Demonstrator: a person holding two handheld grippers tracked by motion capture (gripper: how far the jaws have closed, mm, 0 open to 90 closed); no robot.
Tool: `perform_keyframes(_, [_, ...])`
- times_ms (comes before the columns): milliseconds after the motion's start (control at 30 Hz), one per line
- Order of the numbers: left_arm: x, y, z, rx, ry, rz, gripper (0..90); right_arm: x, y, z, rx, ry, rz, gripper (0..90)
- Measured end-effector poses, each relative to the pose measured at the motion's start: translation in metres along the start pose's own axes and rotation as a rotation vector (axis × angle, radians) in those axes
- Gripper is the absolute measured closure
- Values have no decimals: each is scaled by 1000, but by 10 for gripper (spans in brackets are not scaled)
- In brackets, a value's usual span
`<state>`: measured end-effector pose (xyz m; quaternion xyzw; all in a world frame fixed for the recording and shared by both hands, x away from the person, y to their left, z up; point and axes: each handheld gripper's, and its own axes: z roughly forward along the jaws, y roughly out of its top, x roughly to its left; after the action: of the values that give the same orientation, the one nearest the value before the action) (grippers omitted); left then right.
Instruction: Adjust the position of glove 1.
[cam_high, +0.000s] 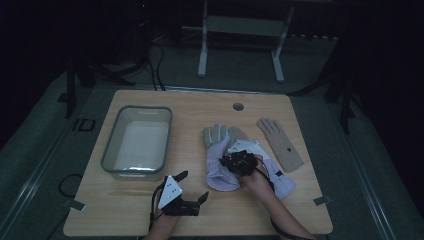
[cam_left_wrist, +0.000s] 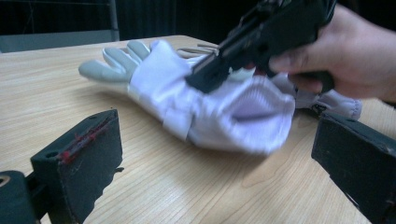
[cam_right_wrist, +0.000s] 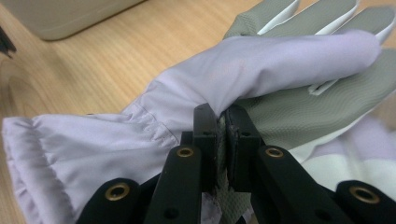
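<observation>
At the bottom centre of the high view, your left gripper sits low over the tabletop, its jaws spread wide with nothing between them; in the left gripper view the two black jaws stand well apart at the lower corners of the frame. Just above and to the right, your right gripper is pressed together on the white glove, pinching a fold of its fabric; in the right gripper view the jaws meet at lower centre with cloth caught between them. The glove lies near the middle of the tabletop, its grey fingers pointing toward the top of the frame, on top of a second white glove. To the left stands a grey tub. Farther right lies a tan glove, flat, apart from the white ones.
</observation>
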<state>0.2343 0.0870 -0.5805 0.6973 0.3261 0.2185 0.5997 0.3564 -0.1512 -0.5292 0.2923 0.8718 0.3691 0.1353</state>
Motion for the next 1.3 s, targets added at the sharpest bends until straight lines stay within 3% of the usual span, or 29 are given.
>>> perform_keyframes(100, [0,0,0,3,6,0,20,3,-3,13,22,-14,10,839])
perform_keyframes(333, [0,0,0,4,6,2,20,-1,-5,23,24,29,33,822])
perform_keyframes(567, [0,0,0,5,5,2,20,-2,-1,20,30,36,80,644])
perform_keyframes(733, [0,0,0,9,5,5,20,-7,-1,4,6,40,96,523])
perform_keyframes(900, [-1,0,1,9,4,5,21,-19,2,-25,-51,26,103,457])
perform_keyframes(967, [-1,0,1,9,4,7,20,-27,2,-37,-66,17,116,457])
perform_keyframes(1300, [-1,0,1,9,5,5,20,-63,-12,-84,-54,-63,67,468])
